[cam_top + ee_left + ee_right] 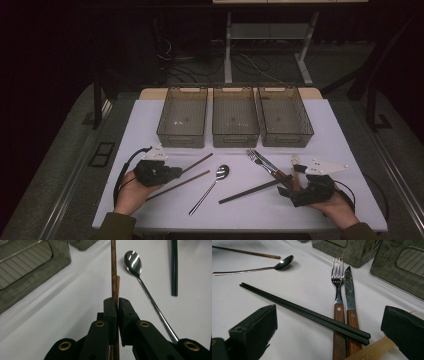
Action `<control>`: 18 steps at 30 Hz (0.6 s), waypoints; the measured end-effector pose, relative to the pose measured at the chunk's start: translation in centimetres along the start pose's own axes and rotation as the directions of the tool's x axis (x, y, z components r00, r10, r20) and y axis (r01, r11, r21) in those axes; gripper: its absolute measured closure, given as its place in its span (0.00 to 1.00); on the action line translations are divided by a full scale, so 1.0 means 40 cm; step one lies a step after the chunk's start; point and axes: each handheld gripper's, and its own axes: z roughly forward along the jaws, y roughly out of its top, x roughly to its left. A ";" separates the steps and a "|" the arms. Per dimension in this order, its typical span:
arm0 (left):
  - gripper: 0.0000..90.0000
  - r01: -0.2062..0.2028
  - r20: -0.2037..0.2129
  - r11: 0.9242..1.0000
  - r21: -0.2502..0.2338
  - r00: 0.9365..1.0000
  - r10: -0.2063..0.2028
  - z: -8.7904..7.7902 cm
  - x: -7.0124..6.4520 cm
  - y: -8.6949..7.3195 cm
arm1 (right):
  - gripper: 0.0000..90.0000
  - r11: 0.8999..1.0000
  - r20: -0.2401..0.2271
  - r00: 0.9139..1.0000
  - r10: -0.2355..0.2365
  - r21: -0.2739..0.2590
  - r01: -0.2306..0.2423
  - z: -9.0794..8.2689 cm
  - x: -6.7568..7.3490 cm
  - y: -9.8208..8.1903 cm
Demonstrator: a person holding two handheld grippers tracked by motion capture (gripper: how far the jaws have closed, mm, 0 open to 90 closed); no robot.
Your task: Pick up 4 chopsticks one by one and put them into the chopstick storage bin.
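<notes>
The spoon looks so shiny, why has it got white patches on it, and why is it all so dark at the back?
In the left gripper view, the spoon has bright glare on its bowl where light bounces off the metal. In the right gripper view, the near jaws look soft and blurry, while the fork is sharp. In the high view, the white table is lit but the room behind is nearly black.

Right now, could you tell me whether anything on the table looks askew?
Yes: the black chopsticks lie slantwise across the wooden handles of the fork and knife, resting on top of them.
</notes>
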 end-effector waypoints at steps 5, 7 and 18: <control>0.94 0.001 0.000 1.000 -0.016 1.000 -0.001 0.000 0.001 0.017 | 0.01 1.000 -0.002 1.000 0.001 0.000 -0.001 0.001 0.000 0.000; 0.94 0.008 -0.002 1.000 -0.021 1.000 -0.008 0.000 0.002 0.025 | 0.01 1.000 -0.003 1.000 0.003 0.000 -0.003 0.001 0.000 0.000; 0.94 0.025 -0.014 0.999 -0.043 1.000 -0.026 -0.002 0.018 0.062 | 0.01 1.000 0.000 1.000 0.000 -0.002 0.000 -0.001 0.000 0.000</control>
